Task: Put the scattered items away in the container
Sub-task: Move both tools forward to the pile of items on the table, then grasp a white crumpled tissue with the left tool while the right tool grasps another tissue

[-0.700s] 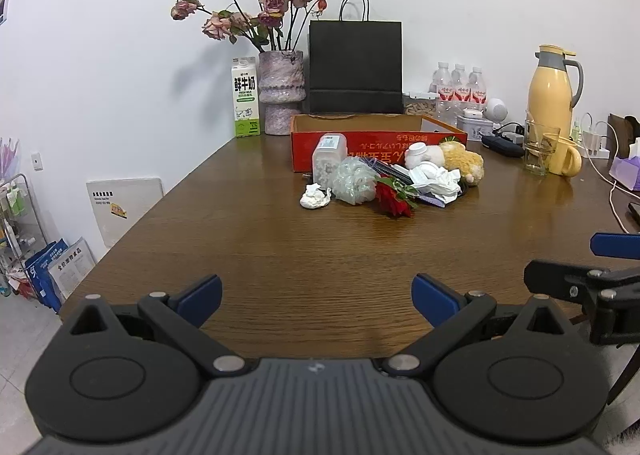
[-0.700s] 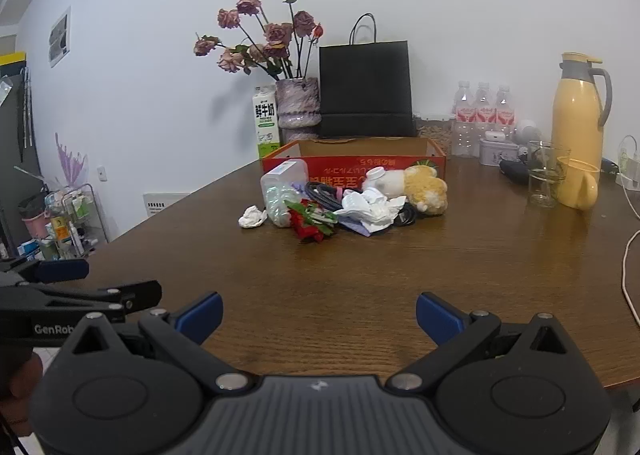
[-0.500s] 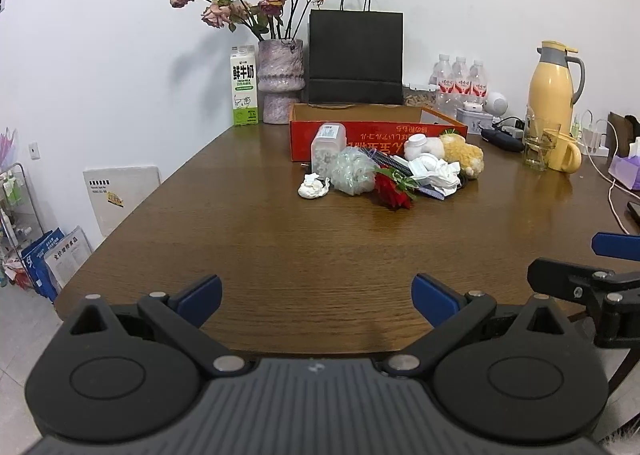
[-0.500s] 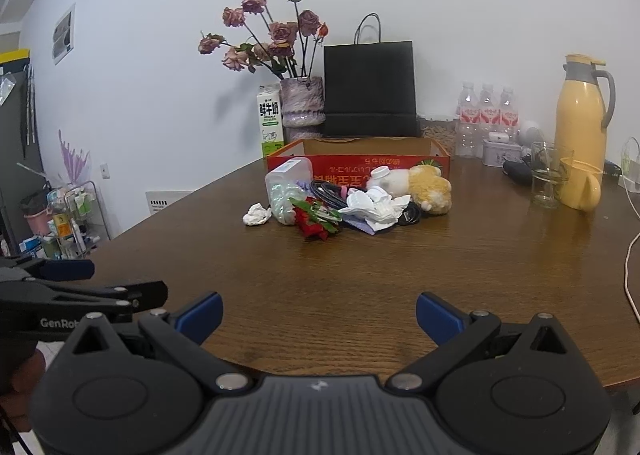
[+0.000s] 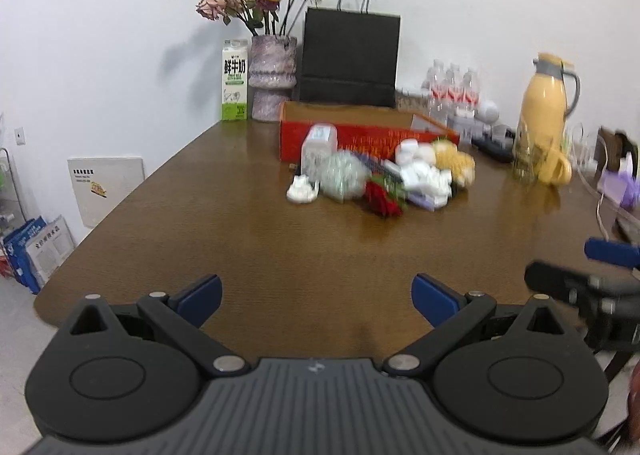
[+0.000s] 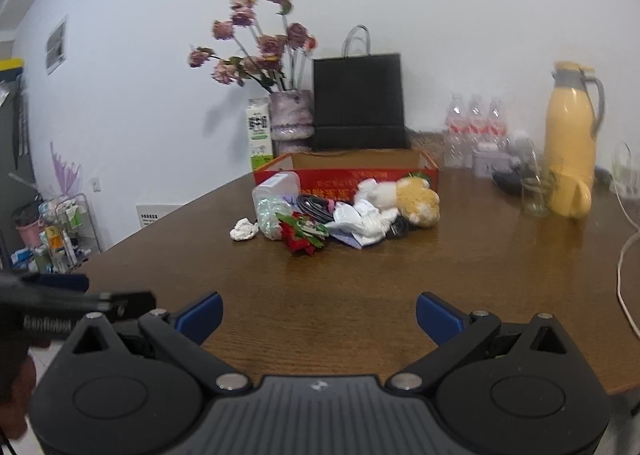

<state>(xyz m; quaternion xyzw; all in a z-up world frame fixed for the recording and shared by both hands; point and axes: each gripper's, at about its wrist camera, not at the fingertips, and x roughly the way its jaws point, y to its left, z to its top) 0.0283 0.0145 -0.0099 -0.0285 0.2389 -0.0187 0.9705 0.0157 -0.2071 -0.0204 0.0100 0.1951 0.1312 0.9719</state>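
Left wrist: left hand-held gripper (image 5: pixel 316 295) wide, empty, low over near tabletop (image 5: pixel 240 239); scattered pile (image 5: pixel 380 179) well ahead, touching front wall of red box (image 5: pixel 360 137). Right wrist: right hand-held gripper (image 6: pixel 318 313) wide, empty; same pile (image 6: pixel 340 213) against box (image 6: pixel 344 175), crumpled tissue (image 6: pixel 244 230) just left of it. Approach step, nothing picked. Next probably: reach forward, close on an outlying item, lift over box wall.
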